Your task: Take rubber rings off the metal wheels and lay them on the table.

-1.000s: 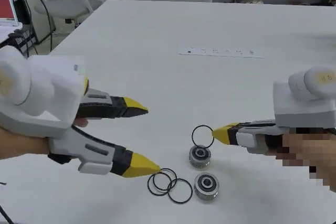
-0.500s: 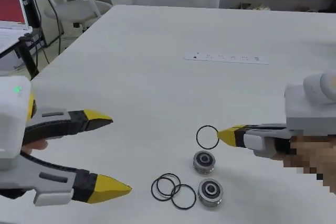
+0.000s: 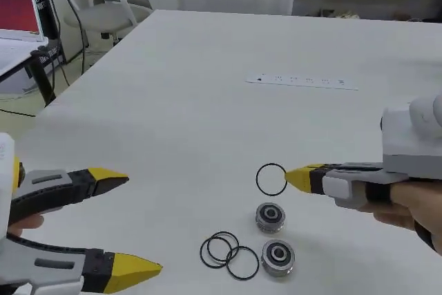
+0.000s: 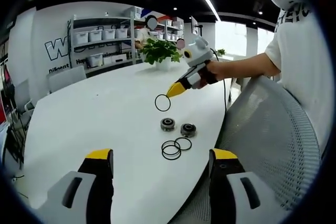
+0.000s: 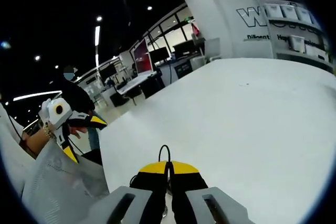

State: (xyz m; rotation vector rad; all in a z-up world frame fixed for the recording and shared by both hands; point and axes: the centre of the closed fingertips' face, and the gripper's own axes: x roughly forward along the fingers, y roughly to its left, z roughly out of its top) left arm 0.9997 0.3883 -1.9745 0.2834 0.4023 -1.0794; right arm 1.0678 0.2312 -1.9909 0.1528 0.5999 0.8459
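- The right gripper [image 3: 290,177] reaches in from the right edge of the head view. It is held level and points toward the left of the frame, with a hand [image 3: 407,208] wrapped round its grip.
- Its fingers are pressed together on one rubber ring [image 3: 258,179]. The ring stands upright off the yellow tips, above the worktop [image 3: 207,101] and clear of the wheels.
- In the right gripper view the two yellow tips meet at bottom centre, and a thin black arc of that ring rises from between them.
- The left gripper [image 3: 143,222] sits in the lower left of the head view, pointing right and rolled so one finger lies above the other. The fingers are wide apart with nothing between them.
- Two metal wheels [image 3: 270,215] lie flat at lower centre, near each other. Just to their left, three loose rings [image 3: 202,250] lie overlapping on the worktop.
- In the left gripper view, wall lettering [image 4: 54,49] at upper left begins with a large "W". Shelving hides the rest, and the smaller line beneath is too small to read.
- The print on the socket strip [image 3: 304,81] at upper centre of the head view cannot be read.
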